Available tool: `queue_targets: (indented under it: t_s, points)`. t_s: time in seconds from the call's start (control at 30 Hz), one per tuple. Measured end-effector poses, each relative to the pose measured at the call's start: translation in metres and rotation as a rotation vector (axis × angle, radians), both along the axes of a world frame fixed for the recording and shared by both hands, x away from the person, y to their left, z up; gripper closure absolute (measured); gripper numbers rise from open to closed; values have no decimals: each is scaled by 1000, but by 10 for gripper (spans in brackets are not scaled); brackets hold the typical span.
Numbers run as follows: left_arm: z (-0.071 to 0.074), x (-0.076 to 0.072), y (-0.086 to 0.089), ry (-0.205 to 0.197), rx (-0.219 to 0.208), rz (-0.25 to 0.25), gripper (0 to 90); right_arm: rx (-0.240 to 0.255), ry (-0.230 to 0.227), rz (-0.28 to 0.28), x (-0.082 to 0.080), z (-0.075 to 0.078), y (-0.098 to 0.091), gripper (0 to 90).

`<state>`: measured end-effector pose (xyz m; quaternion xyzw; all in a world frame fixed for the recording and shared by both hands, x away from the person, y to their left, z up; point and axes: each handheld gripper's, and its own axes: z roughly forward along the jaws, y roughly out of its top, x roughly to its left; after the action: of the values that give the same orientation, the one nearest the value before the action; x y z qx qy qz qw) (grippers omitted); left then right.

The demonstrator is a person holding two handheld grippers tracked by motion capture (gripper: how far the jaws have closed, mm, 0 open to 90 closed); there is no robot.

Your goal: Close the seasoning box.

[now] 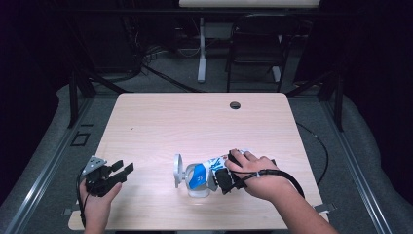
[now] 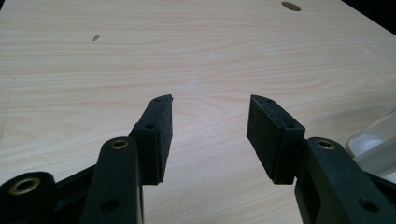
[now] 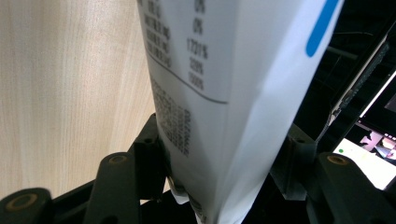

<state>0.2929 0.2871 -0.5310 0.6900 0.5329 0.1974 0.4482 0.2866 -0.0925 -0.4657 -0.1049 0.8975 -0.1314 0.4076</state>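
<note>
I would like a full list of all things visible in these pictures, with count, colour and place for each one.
carton: one, white and blue, between the right gripper's jaws, over a white container
container: one, white, near table edge
round white lid: one, upright, left of carton
table: one, light wood, centre
cable hole: one, dark, far side of table
chair: one, black, behind table
left gripper: one, black, open, near left corner
right gripper: one, black, shut on carton

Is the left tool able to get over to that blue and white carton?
Probably yes. The left tool stands open with nothing in it, and bare table lies between it and the carton, though the right tool already grips the carton.
</note>
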Motion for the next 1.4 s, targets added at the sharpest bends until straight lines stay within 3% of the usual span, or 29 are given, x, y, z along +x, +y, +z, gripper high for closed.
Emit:
queue_targets:
  t_s: [1.4]
  points:
    - [0,0,0,0,3,1,504,-24,-8,13,0,2,1,466]
